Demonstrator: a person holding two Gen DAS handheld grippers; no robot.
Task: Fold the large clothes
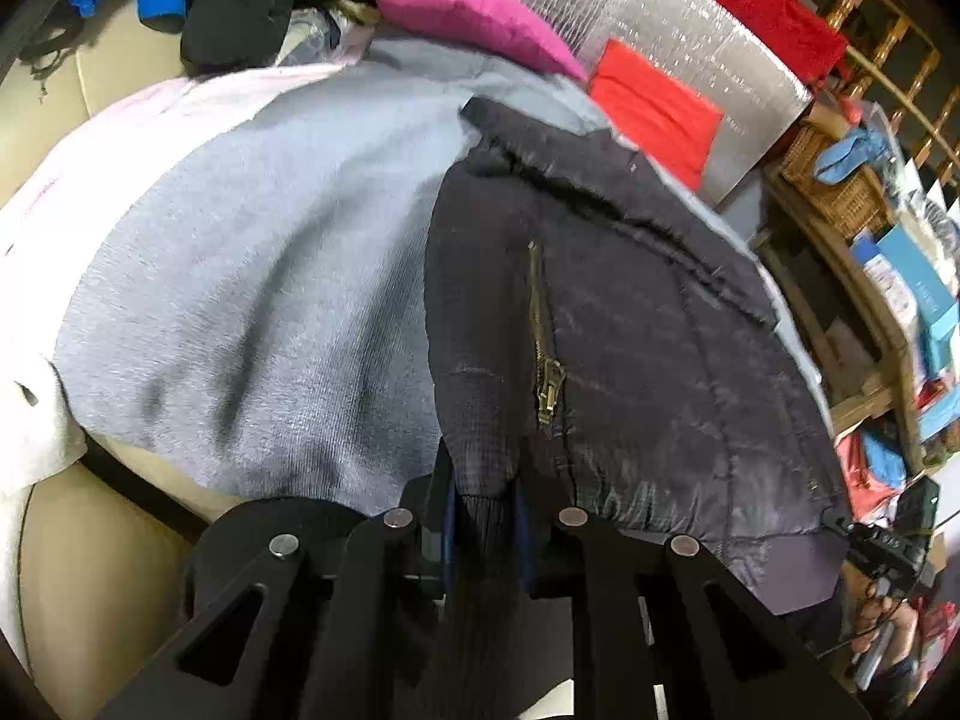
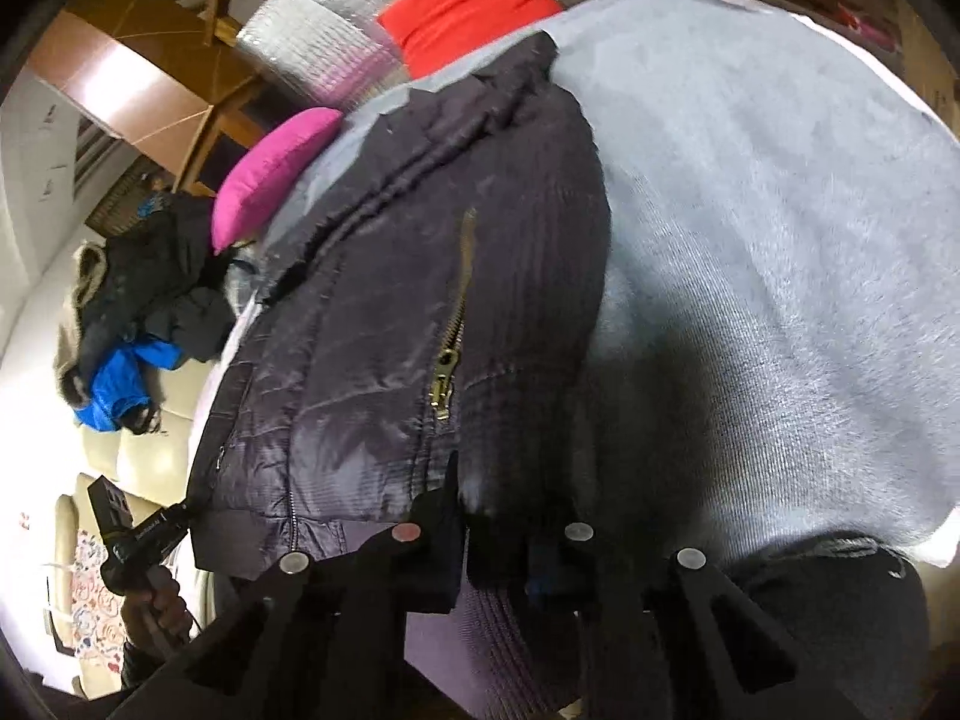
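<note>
Grey knitted blanket [image 1: 252, 276] carries a dark quilted jacket [image 1: 630, 324], collar toward its far edge; left gripper [image 1: 483, 516] and right gripper [image 2: 498, 546] each pinch its ribbed hem.

Left claw [image 1: 483, 534] and right claw [image 2: 498, 546] both angle downward, each clamped onto ribbed fabric.

The dark jacket [image 1: 648, 324] is quilted cloth with a faint sheen, its cuffs matt ribbed knit, and its zipper [image 1: 546, 360] is dull brass-coloured metal. Under it lies a grey blanket [image 1: 252, 276] of soft, finely ribbed, matt fabric, and behind that a crinkled, shiny silver foil sheet [image 1: 678, 24]. The left gripper [image 1: 486, 516] and right gripper [image 2: 498, 534] are matt black plastic with smooth metal pins, the sofa [image 1: 90, 540] smooth cream leather-like material
</note>
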